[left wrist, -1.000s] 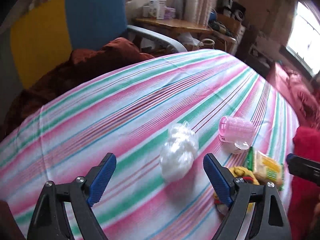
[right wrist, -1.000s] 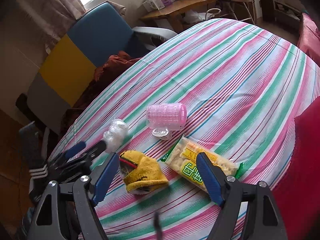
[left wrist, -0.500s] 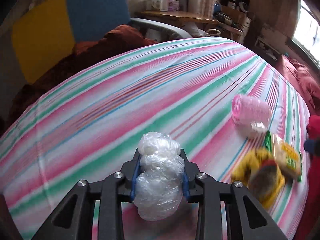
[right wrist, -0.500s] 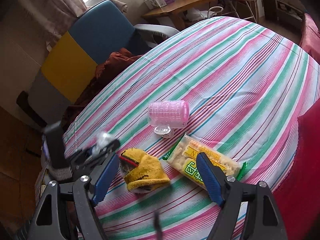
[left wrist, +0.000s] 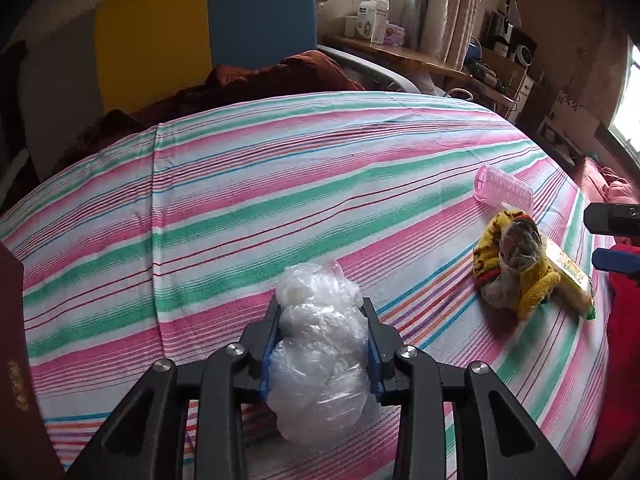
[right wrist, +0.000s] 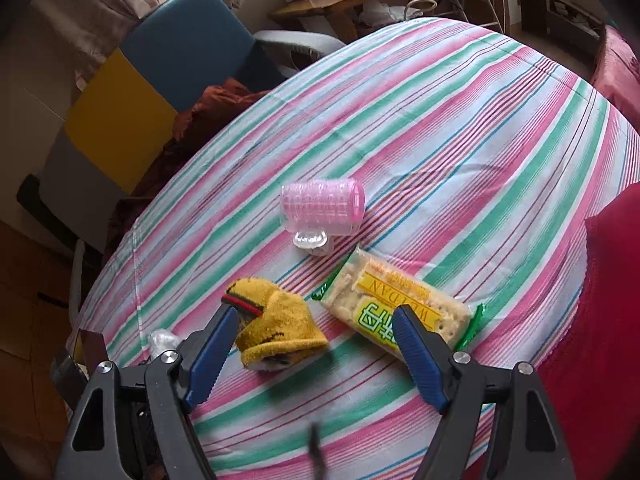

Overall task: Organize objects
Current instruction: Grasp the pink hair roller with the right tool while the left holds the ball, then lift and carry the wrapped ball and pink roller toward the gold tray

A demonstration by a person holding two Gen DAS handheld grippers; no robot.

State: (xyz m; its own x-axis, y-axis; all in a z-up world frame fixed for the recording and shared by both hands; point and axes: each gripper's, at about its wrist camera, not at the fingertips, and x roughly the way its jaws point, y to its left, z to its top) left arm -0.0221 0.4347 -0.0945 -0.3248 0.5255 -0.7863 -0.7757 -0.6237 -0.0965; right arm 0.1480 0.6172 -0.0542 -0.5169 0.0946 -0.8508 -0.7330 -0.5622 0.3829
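1. The left gripper [left wrist: 322, 344] is clamped on a crumpled clear plastic bag [left wrist: 318, 356], which bulges out above and below the blue pads [left wrist: 272, 344].
2. The bag is held at 6 o'clock in the left wrist view, just over the striped cloth [left wrist: 240, 200]; contact with the cloth cannot be told.
3. The right gripper [right wrist: 310, 354] is held with its jaws wide apart, nothing being pressed between them.
4. A yellow knitted item [right wrist: 276, 330] is seen just inside the right gripper's left finger, lying on the cloth.
5. A cracker packet [right wrist: 396, 312] lies beside the knitted item, toward 3 o'clock of it, its near end just at the right finger.
6. A pink roller [right wrist: 324, 210] lies on its side at 12 o'clock of the packet, close by, over a small clear piece [right wrist: 312, 240].
7. In the left wrist view the roller, knitted item and packet are grouped at 3 o'clock, well apart from the bag.
8. A blue and yellow chair [left wrist: 200, 28] with a brown blanket [left wrist: 260, 80] is seen at 12 o'clock beyond the cloth.
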